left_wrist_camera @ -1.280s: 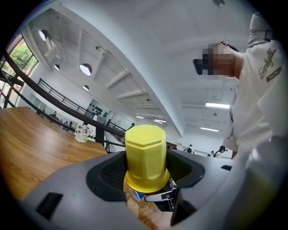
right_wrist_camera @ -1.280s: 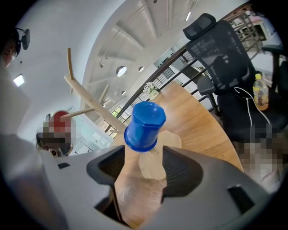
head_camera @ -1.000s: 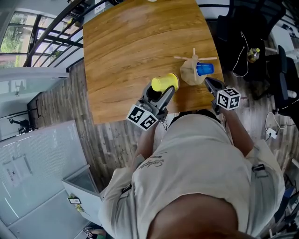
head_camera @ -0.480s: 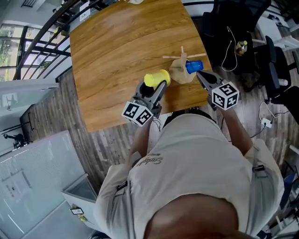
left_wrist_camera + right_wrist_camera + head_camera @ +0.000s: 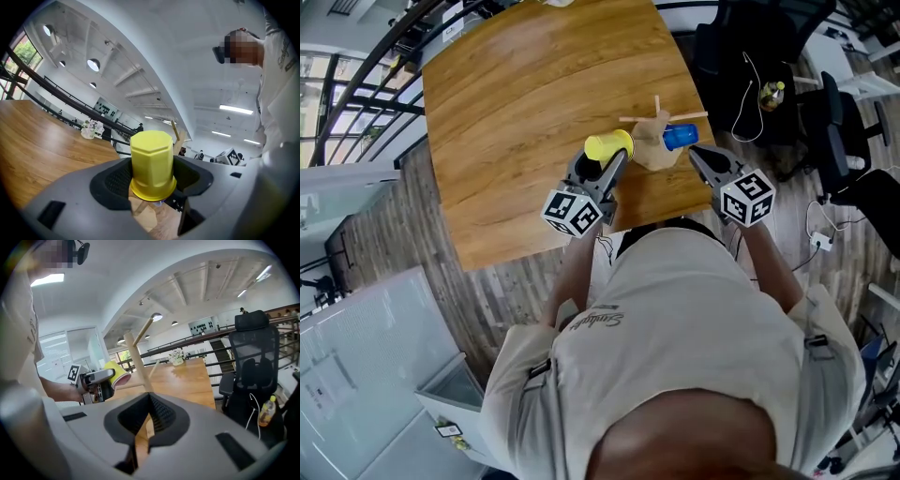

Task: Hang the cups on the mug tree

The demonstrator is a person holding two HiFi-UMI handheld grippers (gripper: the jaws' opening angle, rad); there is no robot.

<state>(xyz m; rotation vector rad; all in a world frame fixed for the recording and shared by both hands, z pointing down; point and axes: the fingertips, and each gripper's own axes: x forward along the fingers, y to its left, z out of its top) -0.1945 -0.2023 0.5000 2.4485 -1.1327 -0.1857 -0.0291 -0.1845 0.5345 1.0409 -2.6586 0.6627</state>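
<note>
Left gripper (image 5: 607,161) pinches yellow plastic cup (image 5: 151,161) above wooden table (image 5: 516,112) | wooden mug tree (image 5: 651,152) just beside cup, toward right gripper (image 5: 149,401), bearing blue cup (image 5: 680,138) | right gripper pressed together, empty | left gripper judged nearer a bare peg.

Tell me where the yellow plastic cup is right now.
In the head view the yellow plastic cup is clamped in the left gripper, over the wooden table, just left of the wooden mug tree.
</note>
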